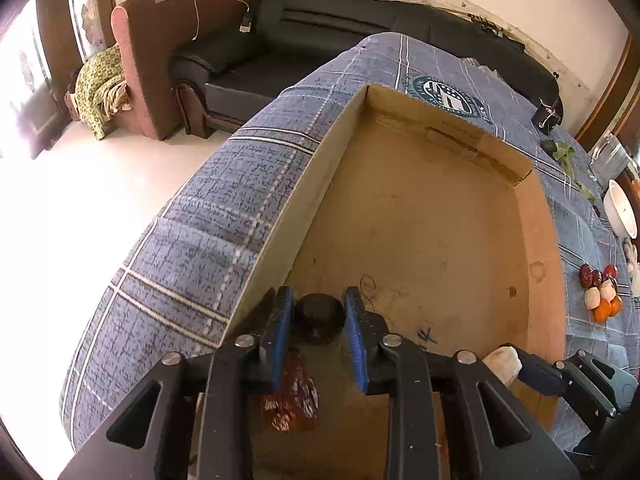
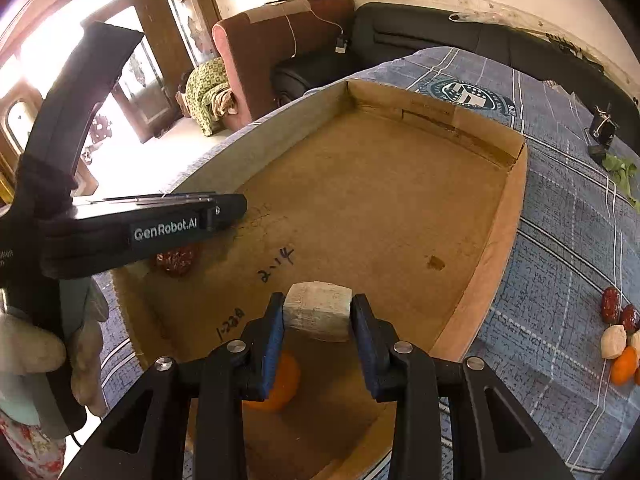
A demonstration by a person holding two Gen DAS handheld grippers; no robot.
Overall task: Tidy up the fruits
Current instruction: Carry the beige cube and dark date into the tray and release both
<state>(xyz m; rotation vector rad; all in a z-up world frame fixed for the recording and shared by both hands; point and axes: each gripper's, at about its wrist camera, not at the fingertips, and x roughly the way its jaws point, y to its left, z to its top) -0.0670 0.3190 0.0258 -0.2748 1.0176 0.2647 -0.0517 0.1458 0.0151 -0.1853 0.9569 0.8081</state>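
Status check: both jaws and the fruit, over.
Left gripper open around dark fruit. Right gripper clamps white chunk over cardboard tray. Nothing blocking.

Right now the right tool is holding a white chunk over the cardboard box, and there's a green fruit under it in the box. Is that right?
Not quite. The fruit under the right tool is orange, not green; the right wrist view shows it. The rest holds: the tool grips a white chunk over the cardboard box.
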